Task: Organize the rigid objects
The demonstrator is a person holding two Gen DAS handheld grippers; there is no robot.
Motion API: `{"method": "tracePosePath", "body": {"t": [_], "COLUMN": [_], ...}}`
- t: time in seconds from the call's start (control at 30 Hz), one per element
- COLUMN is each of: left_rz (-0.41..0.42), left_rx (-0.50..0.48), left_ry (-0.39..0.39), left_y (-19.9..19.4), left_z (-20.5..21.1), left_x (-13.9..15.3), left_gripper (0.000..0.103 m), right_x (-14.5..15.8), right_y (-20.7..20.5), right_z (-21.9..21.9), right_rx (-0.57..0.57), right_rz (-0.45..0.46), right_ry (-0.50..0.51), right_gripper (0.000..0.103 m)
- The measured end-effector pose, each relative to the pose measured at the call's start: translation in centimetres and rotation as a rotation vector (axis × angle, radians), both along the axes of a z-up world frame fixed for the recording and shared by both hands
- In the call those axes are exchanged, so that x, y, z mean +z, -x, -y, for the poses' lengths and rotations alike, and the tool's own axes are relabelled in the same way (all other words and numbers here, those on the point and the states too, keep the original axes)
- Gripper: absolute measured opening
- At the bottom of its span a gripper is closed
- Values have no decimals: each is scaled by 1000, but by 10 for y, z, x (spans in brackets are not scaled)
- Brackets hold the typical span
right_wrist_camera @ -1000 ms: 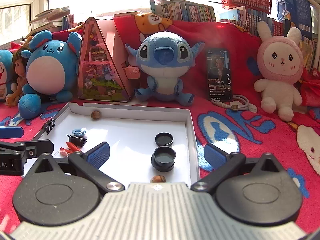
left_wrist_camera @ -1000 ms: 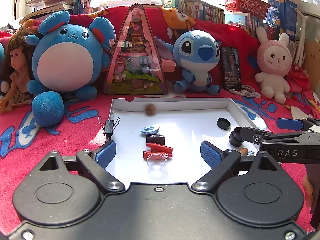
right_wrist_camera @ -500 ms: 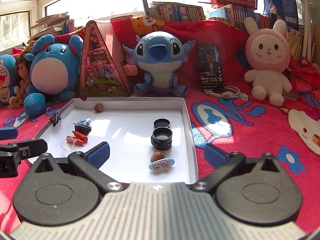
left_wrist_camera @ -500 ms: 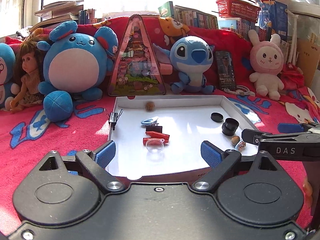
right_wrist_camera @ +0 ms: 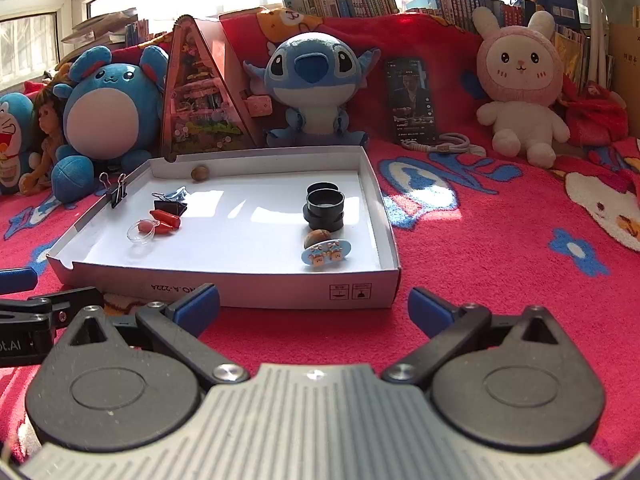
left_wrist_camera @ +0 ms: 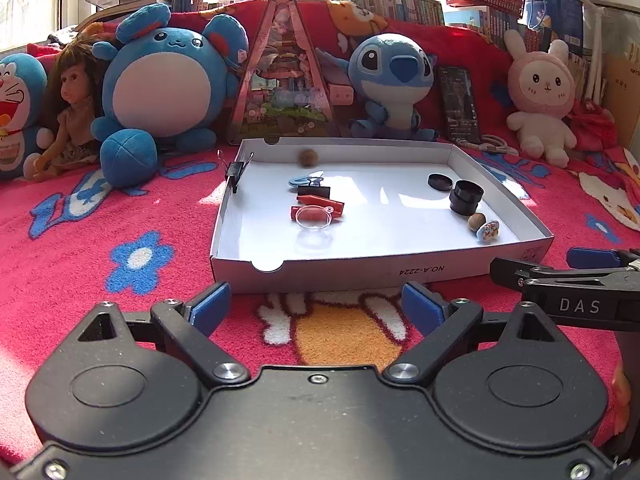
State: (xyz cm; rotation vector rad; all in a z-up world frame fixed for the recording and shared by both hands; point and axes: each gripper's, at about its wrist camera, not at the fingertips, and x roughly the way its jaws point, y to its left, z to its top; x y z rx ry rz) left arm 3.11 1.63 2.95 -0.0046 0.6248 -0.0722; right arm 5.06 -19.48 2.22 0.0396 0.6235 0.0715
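The white cardboard tray (left_wrist_camera: pixel 352 272) lay on a red patterned blanket (left_wrist_camera: pixel 100 232), and the small rigid things to be sorted sat inside it in two loose clusters. Toward its left side I saw a black binder clip (left_wrist_camera: pixel 314 191), two red cone-shaped pieces (left_wrist_camera: pixel 320 202) and a clear plastic dome (left_wrist_camera: pixel 314 218) resting against them; I judged the dome light, slippery and easy to crack, best pinched across its rim. Toward the right side stood a stubby black cylinder (right_wrist_camera: pixel 325 212) with a flat black cap (left_wrist_camera: pixel 439 181) just behind it, and near them a brown nut (right_wrist_camera: pixel 317 237) touching an oval blue hair clip (right_wrist_camera: pixel 326 253). The cylinder looked stiff and light, and I would have taken it across its round wall. The nut would likely roll, so I would have closed on its middle. Another nut (left_wrist_camera: pixel 307 157) lay by the far wall, and a second binder clip (right_wrist_camera: pixel 116 192) was clamped on the left rim. My left gripper (left_wrist_camera: pixel 316 306) hovered in front of the tray's near wall, jaws wide apart and empty; my right gripper (right_wrist_camera: pixel 314 306) did the same beside it. Plush toys (left_wrist_camera: pixel 164 80) lined the back.
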Motion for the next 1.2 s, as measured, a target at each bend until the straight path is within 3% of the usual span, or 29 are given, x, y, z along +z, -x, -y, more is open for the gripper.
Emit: {"method": "tracePosePath", "body": {"t": [0.5,1.2], "left_rz": [-74,-21], "left_rx": [36,41], "left_ry": [-7,-25], "left_y": [-19,-23], "left_z": [-3,0], "left_x": [-27,-41], "left_gripper": [92,103], "right_x": [-26,-30], "right_y": [2,3], "right_z": [-9,-12], "right_rx": [8,3], "right_rz": [-52,-37], "right_ry": [58,79], "right_gripper": [103,103]}}
